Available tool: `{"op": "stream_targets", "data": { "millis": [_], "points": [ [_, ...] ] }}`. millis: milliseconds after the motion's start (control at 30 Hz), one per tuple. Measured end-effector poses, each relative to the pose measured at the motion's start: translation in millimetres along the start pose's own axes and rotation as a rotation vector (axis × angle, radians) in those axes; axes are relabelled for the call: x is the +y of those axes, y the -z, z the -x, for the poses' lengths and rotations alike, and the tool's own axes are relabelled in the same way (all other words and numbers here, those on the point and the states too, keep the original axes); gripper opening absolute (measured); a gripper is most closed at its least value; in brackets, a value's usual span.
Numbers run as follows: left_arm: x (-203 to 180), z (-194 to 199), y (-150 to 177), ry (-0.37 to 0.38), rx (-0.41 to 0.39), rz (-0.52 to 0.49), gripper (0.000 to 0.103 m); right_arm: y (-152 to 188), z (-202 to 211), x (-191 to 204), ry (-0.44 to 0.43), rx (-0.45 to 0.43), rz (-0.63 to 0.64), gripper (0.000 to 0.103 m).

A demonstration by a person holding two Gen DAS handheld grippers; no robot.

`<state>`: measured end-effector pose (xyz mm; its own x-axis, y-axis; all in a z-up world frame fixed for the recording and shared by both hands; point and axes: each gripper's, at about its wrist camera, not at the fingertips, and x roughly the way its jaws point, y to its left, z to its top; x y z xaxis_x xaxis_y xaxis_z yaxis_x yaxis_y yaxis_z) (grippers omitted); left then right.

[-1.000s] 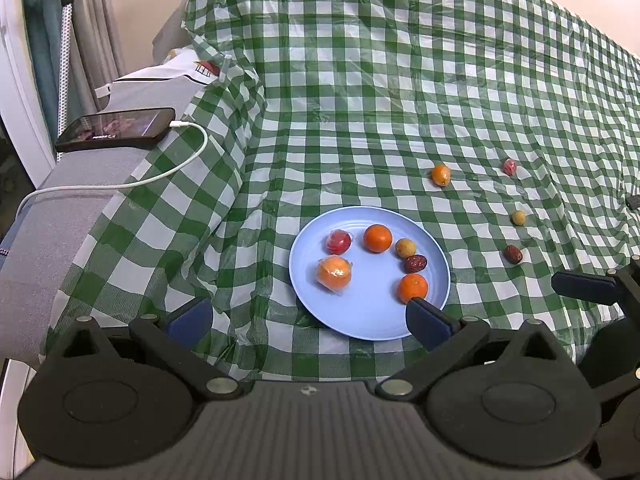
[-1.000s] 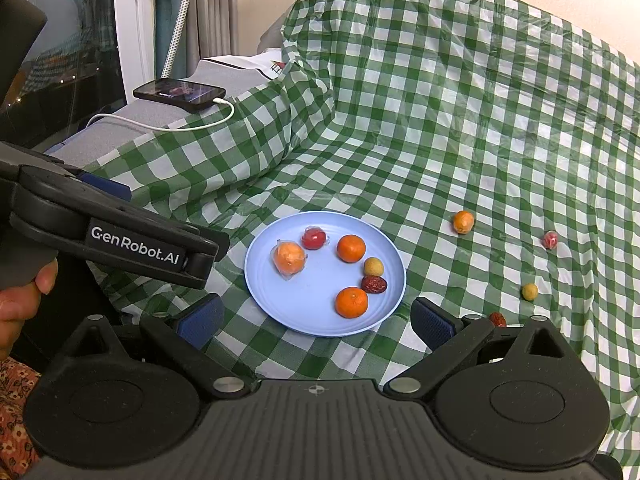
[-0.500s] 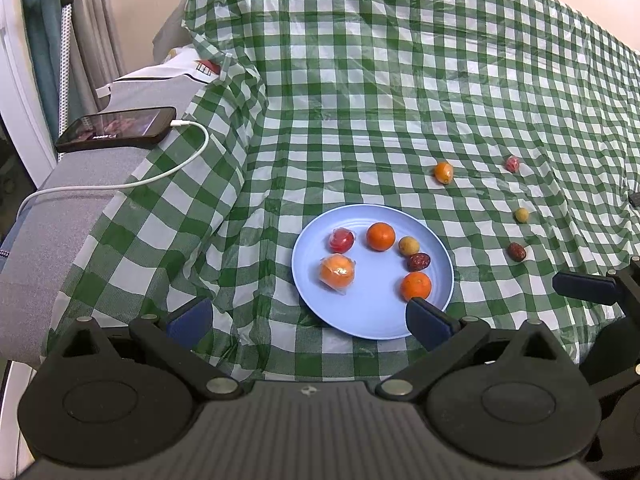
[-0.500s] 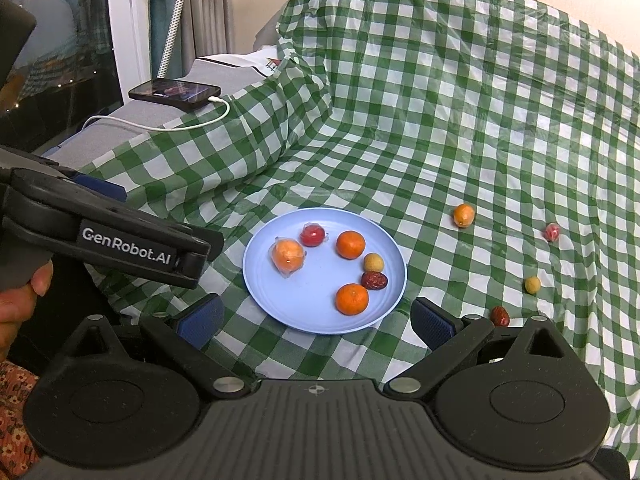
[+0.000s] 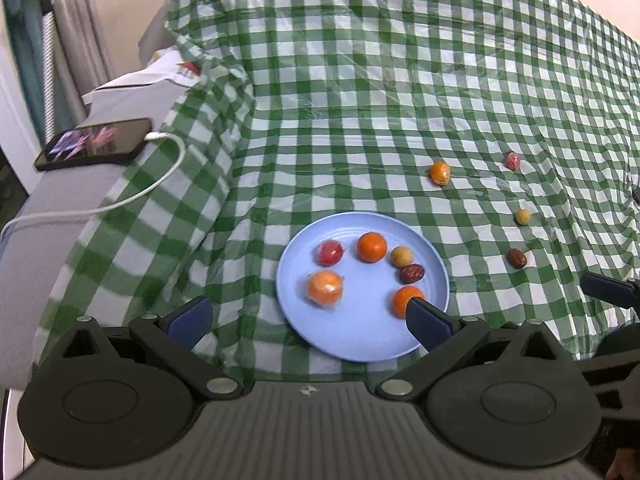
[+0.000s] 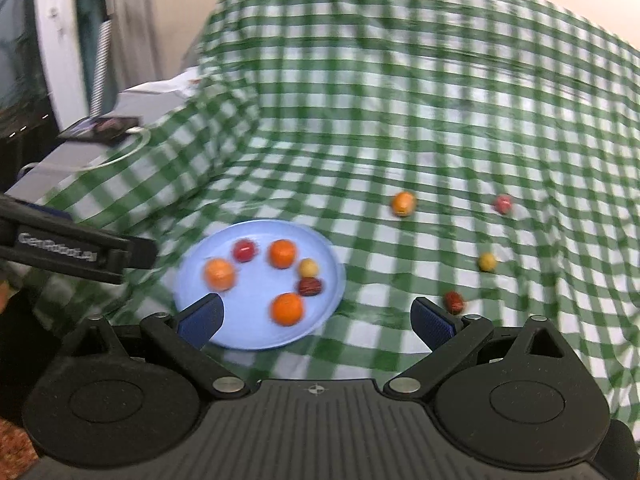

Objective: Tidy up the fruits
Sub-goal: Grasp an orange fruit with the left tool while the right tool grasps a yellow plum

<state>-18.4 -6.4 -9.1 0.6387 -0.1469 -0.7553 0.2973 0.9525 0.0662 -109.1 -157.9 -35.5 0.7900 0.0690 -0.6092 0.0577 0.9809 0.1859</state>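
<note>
Green-and-white checked cloth [image 5: 380,80] drapes the whole bench, with a phone [image 5: 94,144] on its white cable [image 5: 132,196] lying on a grey ledge at the far left.

A light blue plate [image 5: 360,336] sits near the front edge and already holds six pieces of fruit: two bare oranges [image 5: 372,246], one orange in clear wrap [image 5: 325,288], one red wrapped fruit [image 5: 330,252], one small yellow fruit [image 5: 401,256] and one dark red date [image 5: 412,273]. Four pieces lie loose on the cloth to the right of the plate, well apart from each other: one small orange [image 6: 403,203], one pinkish-red wrapped fruit [image 6: 502,203], one small yellow fruit [image 6: 487,261] and one dark red date [image 6: 454,301].

Both claws are empty. The left claw [image 5: 306,318] is spread wide, low over the near side of the plate. The right claw [image 6: 316,318] is also spread wide, and its view is blurred.

Judging by this, the job is a little past halfway, at the reach for another loose piece. The date lies just beyond the right claw's right-hand finger [image 6: 432,322], so it seems the likeliest pick: centre the claw on it, lower to the cloth, close gently, then carry it to a bare patch of the plate.
</note>
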Motion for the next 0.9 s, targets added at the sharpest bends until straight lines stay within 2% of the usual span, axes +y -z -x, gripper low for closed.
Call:
{"op": "stream_targets", "data": {
  "millis": [300, 433, 500, 600, 700, 767, 900],
  "points": [
    [-48, -41, -49, 0.043, -0.02, -0.069, 0.103, -1, -28, -76, 0.159, -0.02, -0.109, 0.099],
    [-72, -74, -84, 0.102, -0.032, -0.074, 0.103, -6, -56, -112, 0.205, -0.029, -0.149, 0.099],
    [-89, -96, -102, 0.107, -0.033, -0.091, 0.103, -10, -73, -128, 0.221, -0.035, -0.163, 0.096],
    [-114, -130, -123, 0.139, -0.039, -0.128, 0.103, -15, -106, -152, 0.23, -0.025, -0.186, 0.088],
    [-135, -174, -140, 0.168, -0.001, -0.138, 0.103, -19, -144, -170, 0.233, 0.01, -0.206, 0.071],
    [-146, -203, -148, 0.182, 0.019, -0.136, 0.103, -20, -167, -180, 0.232, 0.034, -0.211, 0.056],
    [-162, -254, -159, 0.199, 0.06, -0.158, 0.103, -17, -204, -193, 0.249, 0.072, -0.209, 0.055]
  ]
}}
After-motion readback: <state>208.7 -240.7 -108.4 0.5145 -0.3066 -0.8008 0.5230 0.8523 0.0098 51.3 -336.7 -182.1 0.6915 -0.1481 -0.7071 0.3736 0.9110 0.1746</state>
